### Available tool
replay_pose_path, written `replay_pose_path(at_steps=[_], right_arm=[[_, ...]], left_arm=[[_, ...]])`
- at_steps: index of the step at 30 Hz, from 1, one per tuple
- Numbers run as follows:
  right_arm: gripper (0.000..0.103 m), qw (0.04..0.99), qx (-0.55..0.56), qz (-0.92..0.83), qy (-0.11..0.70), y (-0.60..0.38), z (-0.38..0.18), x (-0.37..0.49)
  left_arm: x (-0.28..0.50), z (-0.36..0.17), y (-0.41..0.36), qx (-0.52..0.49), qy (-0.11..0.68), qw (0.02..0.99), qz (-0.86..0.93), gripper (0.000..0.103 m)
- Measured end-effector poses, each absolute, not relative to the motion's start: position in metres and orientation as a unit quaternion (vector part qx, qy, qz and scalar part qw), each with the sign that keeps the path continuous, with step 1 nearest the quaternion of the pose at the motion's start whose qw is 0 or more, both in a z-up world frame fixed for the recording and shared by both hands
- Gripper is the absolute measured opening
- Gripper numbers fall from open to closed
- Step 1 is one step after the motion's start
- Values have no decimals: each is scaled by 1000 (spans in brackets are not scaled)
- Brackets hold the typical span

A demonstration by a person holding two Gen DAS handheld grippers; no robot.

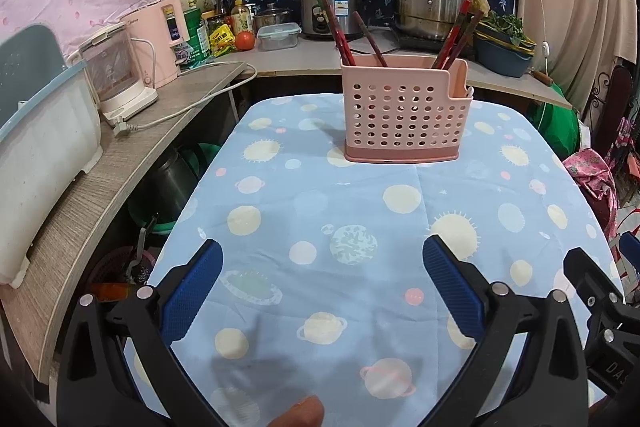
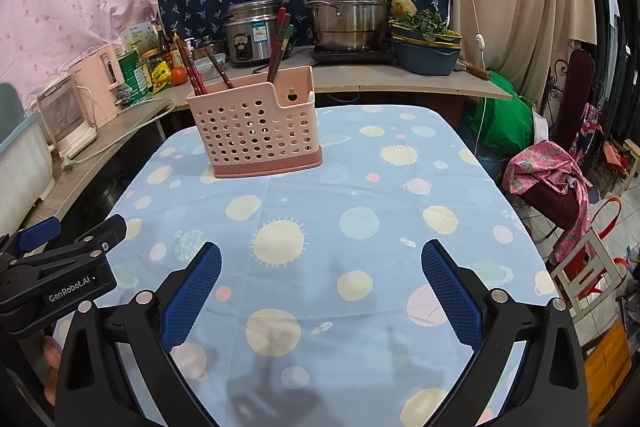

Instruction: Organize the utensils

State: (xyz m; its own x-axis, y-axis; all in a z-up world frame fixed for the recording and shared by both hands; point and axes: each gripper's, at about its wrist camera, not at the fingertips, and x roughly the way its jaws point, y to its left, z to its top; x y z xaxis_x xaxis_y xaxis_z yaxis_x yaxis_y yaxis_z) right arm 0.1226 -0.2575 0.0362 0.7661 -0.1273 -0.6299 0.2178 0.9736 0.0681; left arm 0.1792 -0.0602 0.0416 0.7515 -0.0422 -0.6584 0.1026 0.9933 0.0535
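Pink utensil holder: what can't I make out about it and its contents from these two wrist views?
- Lower ends of the chopsticks: both views, hidden behind the perforated wall of the pink utensil holder.
- Exact chopstick count: both views, the sticks overlap.
- Low right compartment: right wrist view shows only its back wall; contents unclear.
- Holder's far side: hidden by its own body.
- Table near edge: covered by the hand-held grippers.

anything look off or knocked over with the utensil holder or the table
Nothing stands out. The pink utensil holder stands upright on the blue tablecloth, chopsticks leaning inside it. No utensils lie loose on the cloth, nothing spilled. Both grippers are open and empty.
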Motion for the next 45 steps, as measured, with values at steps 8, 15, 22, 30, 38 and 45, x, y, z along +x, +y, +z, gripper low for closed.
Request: replay_pose_path(at_steps=[8, 15, 22, 30, 38, 45], right_arm=[[97, 936, 69, -92, 333, -256, 32, 123], [97, 935, 68, -93, 334, -254, 31, 124], [97, 935, 68, -93, 335, -254, 31, 124], [97, 935, 69, -94, 335, -254, 30, 124], [97, 934, 69, -94, 337, -254, 28, 125], [97, 934, 69, -94, 337, -254, 28, 125]], left_arm=[[179, 40, -60, 45, 349, 935, -37, 96], [178, 39, -61, 51, 349, 935, -40, 96], [178, 39, -62, 50, 352, 934, -37, 96], [180, 38, -63, 54, 354, 933, -34, 96], [182, 40, -63, 54, 352, 934, -34, 96], [183, 41, -63, 56, 350, 934, -34, 96]])
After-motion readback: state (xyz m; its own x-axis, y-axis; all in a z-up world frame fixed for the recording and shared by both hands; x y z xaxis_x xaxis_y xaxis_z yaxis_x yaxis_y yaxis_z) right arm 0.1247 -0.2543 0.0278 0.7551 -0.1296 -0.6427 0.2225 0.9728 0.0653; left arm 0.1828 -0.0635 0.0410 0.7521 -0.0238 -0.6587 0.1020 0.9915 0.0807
